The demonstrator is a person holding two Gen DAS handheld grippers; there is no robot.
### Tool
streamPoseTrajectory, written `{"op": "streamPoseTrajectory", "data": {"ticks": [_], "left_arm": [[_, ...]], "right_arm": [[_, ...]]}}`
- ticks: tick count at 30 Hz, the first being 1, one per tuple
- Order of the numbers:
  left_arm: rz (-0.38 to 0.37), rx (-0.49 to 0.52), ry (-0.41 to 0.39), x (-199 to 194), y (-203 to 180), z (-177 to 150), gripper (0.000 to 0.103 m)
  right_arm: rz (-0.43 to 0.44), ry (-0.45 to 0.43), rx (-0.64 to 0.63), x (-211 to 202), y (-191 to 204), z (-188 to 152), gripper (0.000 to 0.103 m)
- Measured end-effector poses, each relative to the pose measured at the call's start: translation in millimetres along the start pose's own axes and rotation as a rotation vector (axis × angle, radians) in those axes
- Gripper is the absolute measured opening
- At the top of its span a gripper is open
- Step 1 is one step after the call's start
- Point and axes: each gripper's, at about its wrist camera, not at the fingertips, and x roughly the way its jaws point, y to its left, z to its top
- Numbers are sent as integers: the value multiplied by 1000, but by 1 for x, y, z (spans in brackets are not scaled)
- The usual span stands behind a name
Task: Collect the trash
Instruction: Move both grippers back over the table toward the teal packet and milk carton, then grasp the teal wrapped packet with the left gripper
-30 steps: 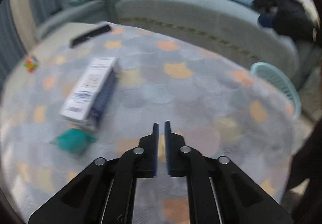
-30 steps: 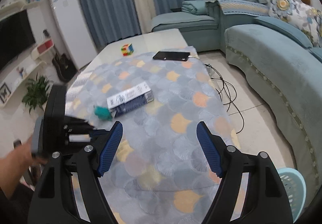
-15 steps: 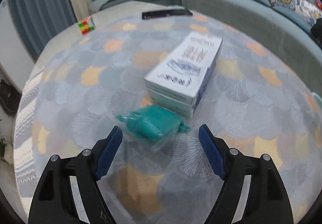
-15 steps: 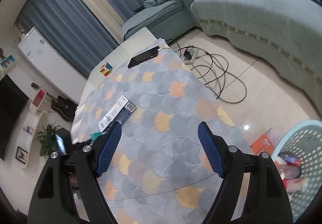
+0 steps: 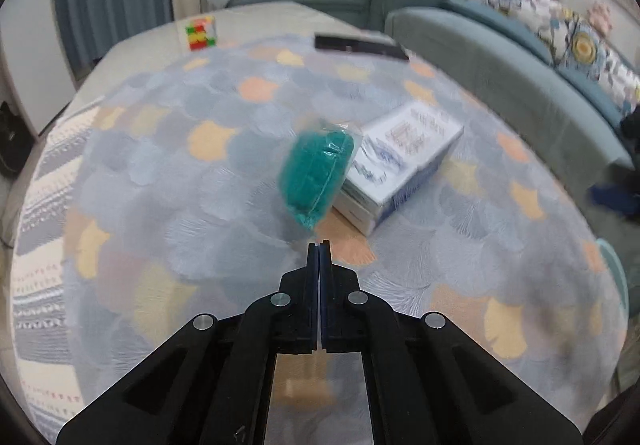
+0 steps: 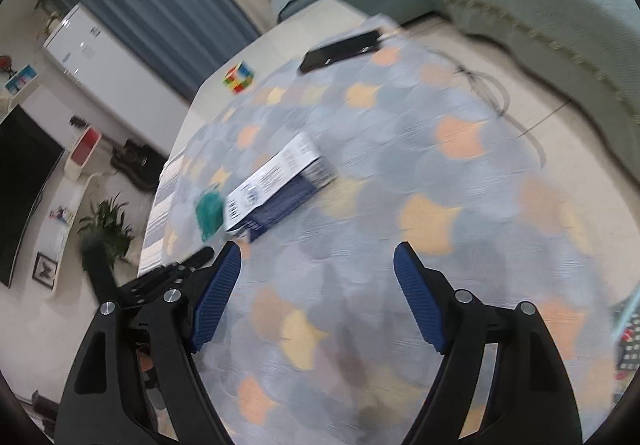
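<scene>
teal wrapper [image 5: 318, 175] lifted | left gripper [image 5: 319, 245] clenched on its clear edge | right gripper [image 6: 318, 265] released, empty

Both grippers share one build: left gripper [image 5: 319, 245] and right gripper [image 6: 318, 273] have black angular arms, silver screw heads, ribbed blue pads [image 6: 416, 295]

The trash was a teal wad [image 5: 316, 173] sealed in clear, crinkly plastic, standing tilted above the scale-patterned tablecloth [image 5: 160, 173], its top leaning against the near end of a white-and-blue box [image 5: 400, 161]. Its lower tip pointed down toward the cloth; through the blur, it seemed to be lifted rather than resting there.
</scene>
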Motion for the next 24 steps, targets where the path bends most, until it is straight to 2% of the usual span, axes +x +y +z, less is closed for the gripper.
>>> {"op": "streamPoseTrajectory", "data": {"ticks": [3,8,11,13,14,16,18,22,24], "left_arm": [[1,-28,-40,-21,13,4,0],[13,-47,-83,-50,29,0,0],[19,-39,-84,-56,33,0,0],[-10,-49,-67,-50,38,3,2],[-32,-53,-53,-45,40,5,7],[-33,-67,-33,-31,42,7,37],[-16,-95,-14,-17,44,7,49],[-3,-164,40,12,46,6,59],[6,-135,68,24,39,2,59]], "right_arm": [[-2,30,-33,32,21,1,76],[-87,-16,-136,71,43,22,82],[-238,-60,-162,82,55,49,87],[-289,-71,-246,93,75,67,93],[-325,-56,-295,104,84,75,95],[-403,59,-361,140,93,90,95],[-444,142,-355,166,86,95,95],[-491,269,-344,184,53,80,95],[-435,245,-343,174,42,67,95]]}}
